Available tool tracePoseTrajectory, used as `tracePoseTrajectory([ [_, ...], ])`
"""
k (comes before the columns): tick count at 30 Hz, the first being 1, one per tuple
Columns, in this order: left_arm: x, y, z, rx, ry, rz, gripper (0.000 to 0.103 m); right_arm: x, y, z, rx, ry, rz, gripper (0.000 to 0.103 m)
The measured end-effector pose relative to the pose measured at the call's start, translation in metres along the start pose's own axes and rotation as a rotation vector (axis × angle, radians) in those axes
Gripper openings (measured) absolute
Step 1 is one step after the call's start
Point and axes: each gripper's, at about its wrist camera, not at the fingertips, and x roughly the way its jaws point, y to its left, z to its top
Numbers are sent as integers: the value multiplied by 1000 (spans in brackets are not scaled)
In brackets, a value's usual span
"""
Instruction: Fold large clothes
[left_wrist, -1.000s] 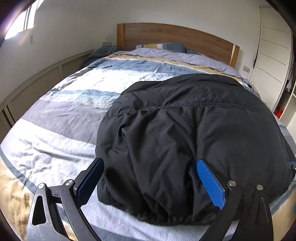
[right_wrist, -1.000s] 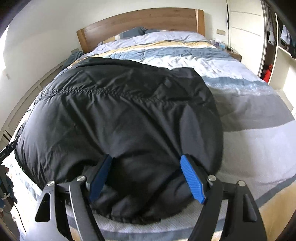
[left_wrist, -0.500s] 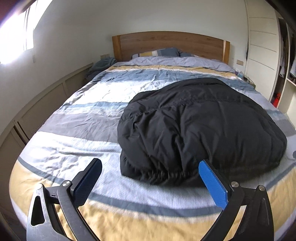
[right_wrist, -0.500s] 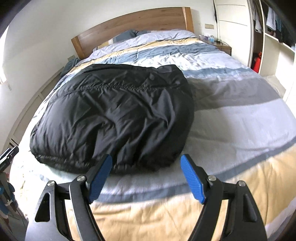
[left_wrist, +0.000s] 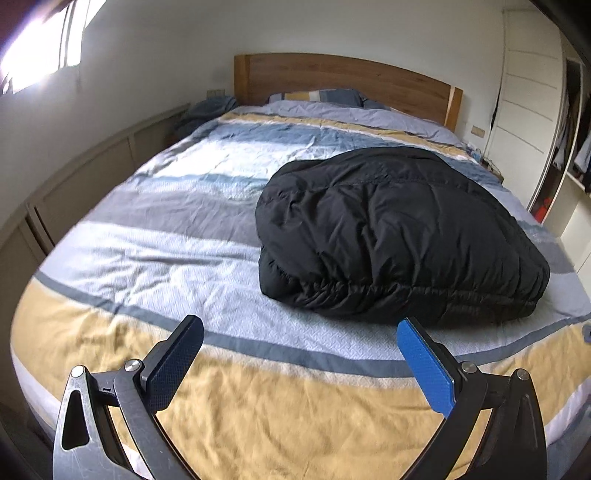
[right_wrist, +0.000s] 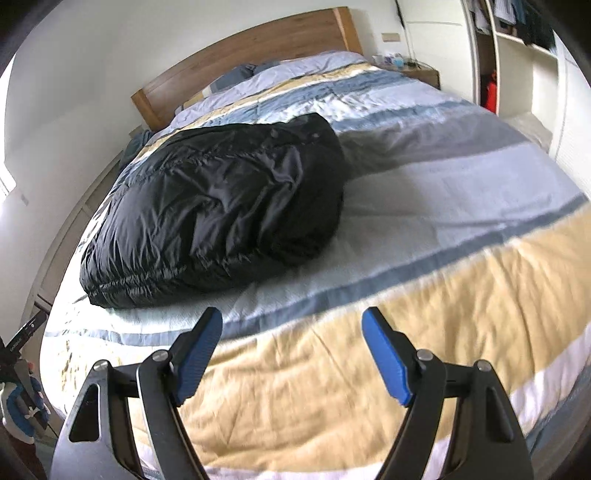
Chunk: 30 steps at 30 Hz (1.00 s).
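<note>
From the left wrist, the left gripper (left_wrist: 300, 345) hangs over the striped bed (left_wrist: 155, 236), jaws wide apart and empty; the folded black jacket (left_wrist: 399, 236) lies ahead on the right. From the right wrist, the right gripper (right_wrist: 292, 341) is likewise spread and empty, the jacket (right_wrist: 221, 218) ahead on the left.

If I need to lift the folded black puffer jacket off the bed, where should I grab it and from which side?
Best guess: take the black puffer jacket at its gathered, elasticated near edge, where stacked layers form a thick lip facing the foot of the bed. Come in low from that side, one open tool near each end, left tool and right tool, since the domed top offers nothing to pinch.
</note>
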Motion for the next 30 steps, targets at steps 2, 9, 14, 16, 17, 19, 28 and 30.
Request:
tracePoseTrajectory([
  [2,2,10,-2,-35,10,-28,103,1,-7,-5,23,9,-2,77],
  [9,30,57,-1,-184,76,-111,102,10,-35,6,113,19,9,78],
  [14,61,81,20,-242,106,-178,102,32,-50,43,178,20,68,78],
  [16,75,86,33,-248,110,-222,102,48,-59,62,236,25,131,78],
  [17,82,87,41,-240,110,-235,102,54,-62,70,261,26,154,78],
  [19,99,90,57,-239,116,-264,102,74,-70,88,317,35,205,78],
  [28,197,112,108,-332,183,-347,102,171,-100,132,479,111,299,78],
  [30,218,115,113,-343,203,-372,102,187,-102,135,489,125,330,78],
])
